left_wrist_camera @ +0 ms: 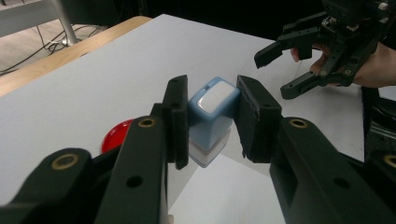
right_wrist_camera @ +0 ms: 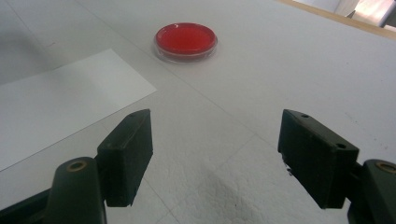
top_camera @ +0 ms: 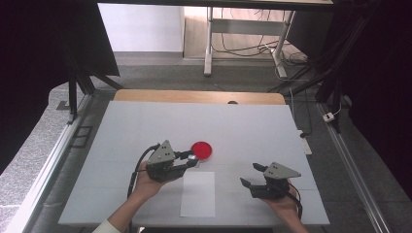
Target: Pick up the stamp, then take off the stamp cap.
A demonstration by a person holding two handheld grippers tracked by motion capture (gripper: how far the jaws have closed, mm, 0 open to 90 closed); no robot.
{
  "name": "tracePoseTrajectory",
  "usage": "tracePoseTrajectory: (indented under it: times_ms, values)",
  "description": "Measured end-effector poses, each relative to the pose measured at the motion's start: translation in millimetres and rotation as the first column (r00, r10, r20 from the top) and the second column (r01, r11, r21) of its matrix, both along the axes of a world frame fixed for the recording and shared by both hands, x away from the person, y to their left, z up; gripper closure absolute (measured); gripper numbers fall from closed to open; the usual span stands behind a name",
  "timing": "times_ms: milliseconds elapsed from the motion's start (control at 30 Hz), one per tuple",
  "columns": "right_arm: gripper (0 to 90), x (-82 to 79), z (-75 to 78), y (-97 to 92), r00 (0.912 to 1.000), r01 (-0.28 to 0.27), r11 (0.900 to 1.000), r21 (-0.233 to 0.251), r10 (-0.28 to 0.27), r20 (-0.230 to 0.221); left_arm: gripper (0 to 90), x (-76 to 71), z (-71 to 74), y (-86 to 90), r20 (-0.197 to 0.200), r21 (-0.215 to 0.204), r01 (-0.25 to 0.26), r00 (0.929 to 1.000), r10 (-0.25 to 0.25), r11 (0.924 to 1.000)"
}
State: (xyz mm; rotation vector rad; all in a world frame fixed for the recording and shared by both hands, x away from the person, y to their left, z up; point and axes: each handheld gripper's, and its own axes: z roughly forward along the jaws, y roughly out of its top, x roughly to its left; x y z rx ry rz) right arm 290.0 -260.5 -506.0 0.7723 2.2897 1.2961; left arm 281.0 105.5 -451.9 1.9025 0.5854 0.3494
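Observation:
My left gripper [left_wrist_camera: 212, 95] is shut on a small light-blue block [left_wrist_camera: 211, 122] with a white top panel and a white base, held just above the table. In the high view the left gripper [top_camera: 192, 159] sits beside a round red dish [top_camera: 202, 150], at the top edge of a white paper sheet [top_camera: 198, 194]. The red dish [left_wrist_camera: 116, 136] lies behind the left jaw. My right gripper [right_wrist_camera: 215, 149] stands open over bare table, nothing between its jaws. It rests at the right [top_camera: 248, 174], with the red dish [right_wrist_camera: 186, 41] and paper [right_wrist_camera: 60, 102] ahead of it.
The table [top_camera: 126, 126] is covered in white, with a wooden edge [top_camera: 194, 96] at the far side. The right gripper [left_wrist_camera: 275, 74], in a hand, shows farther off in the left gripper view. Desk legs and cables lie on the floor beyond.

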Motion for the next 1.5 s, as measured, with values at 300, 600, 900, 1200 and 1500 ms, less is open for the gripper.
tracePoseTrajectory:
  times_ms: [300,600,900,1200,1500]
  values:
    - [26.2,-0.2,-0.5,1.6,1.0000,-0.002,1.0000,-0.003,0.002,-0.002,66.2,2.0,0.7,-1.9,-0.015,-0.013,0.008,0.9999,-0.008,0.9999]
    - [26.1,-1.1,1.0,2.7,0.9999,-0.010,1.0000,-0.002,0.010,0.009,66.2,4.5,-0.4,-5.8,-0.022,-0.012,0.012,0.9997,-0.012,0.9999]
    - [26.2,-1.4,1.1,5.3,0.9998,-0.014,0.9999,-0.001,0.014,0.012,66.2,6.4,-1.4,-7.5,-0.026,-0.005,0.017,0.9995,-0.017,0.9998]
    - [26.2,-2.1,3.8,14.7,0.9992,-0.037,0.9993,-0.003,0.037,0.018,66.1,8.7,-2.8,-10.0,-0.034,-0.004,0.022,0.9992,-0.022,0.9997]
    - [26.9,-2.4,7.0,25.2,0.9981,-0.060,0.9982,0.010,0.060,0.018,66.1,10.0,-3.2,-12.7,-0.036,-0.002,0.028,0.9990,-0.028,0.9996]
